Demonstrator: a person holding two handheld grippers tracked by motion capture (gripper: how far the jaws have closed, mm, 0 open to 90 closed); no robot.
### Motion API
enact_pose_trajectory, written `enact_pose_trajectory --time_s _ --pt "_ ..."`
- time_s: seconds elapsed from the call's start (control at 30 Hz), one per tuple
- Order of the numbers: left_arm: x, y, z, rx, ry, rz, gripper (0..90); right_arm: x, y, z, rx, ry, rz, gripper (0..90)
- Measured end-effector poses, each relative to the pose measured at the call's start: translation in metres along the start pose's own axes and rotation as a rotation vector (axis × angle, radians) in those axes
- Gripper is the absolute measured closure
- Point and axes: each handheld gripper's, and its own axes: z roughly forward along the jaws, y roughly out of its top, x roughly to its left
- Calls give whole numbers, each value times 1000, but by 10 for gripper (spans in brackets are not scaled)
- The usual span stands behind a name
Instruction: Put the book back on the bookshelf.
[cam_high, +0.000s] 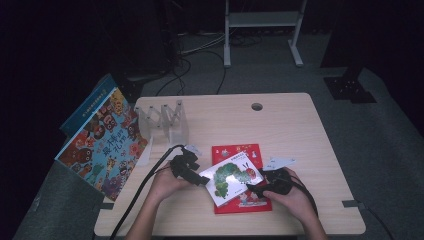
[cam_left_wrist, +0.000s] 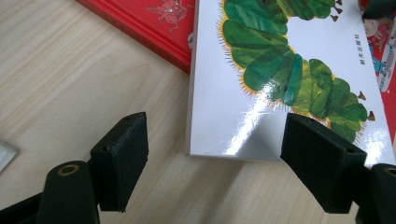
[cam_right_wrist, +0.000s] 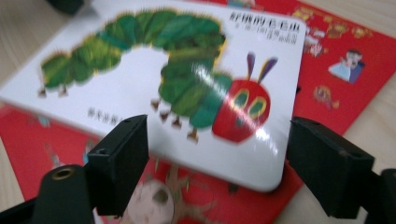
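Fingers (cam_left_wrist: 122, 158) of the left gripper (cam_high: 187, 169) stand wide apart and hold nothing; one corner of the glossy white caterpillar picture book (cam_high: 231, 177) lies between them, untouched. Those of the right gripper (cam_high: 272, 184) are likewise parted and empty, flanking the book's opposite corner. That white book lies askew on a larger flat red picture book (cam_high: 248, 202), near the front edge of the pale wooden worktop (cam_high: 295, 125). Behind the white book stands a clear plastic rack (cam_high: 165, 122); to its left, a big colourful book (cam_high: 102, 142) leans off the worktop's edge. Beyond, the room is dark, with grey floor, cables and a white metal frame (cam_high: 262, 30).
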Motion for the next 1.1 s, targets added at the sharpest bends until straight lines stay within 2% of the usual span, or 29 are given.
enact_pose_trajectory --time_s 0.03,0.07,0.1,0.13,0.27,0.43,0.63,0.8,0.9,1.0,1.1 --pt "0 0 0 0 0 0 222 0 0 0 0 0 0 190" --pt "-1 0 2 6 -5 -6 222 4 -5 1 30 -30 -32 173" --pt "-1 0 2 6 -5 -6 218 4 -5 1 30 -30 -32 173" --pt "-1 0 4 -1 -16 -12 218 8 -7 2 14 -43 -39 169" --pt "-2 0 5 0 -21 -9 204 9 -7 2 15 -53 -38 168" --pt "0 -2 9 -3 -59 -26 172 18 -3 12 -3 -62 -65 158" --pt "0 -4 11 3 -65 -34 117 22 1 16 -2 -64 -55 156" --pt "0 -6 15 14 -90 -48 64 24 1 19 -13 -74 -53 135" --pt "0 -6 14 20 -86 -47 62 25 1 20 -17 -78 -51 135" --pt "1 -2 13 53 -82 -65 75 26 1 21 -18 -85 -40 135" --pt "4 -4 10 38 -92 -86 136 26 1 21 -20 -93 -39 123"
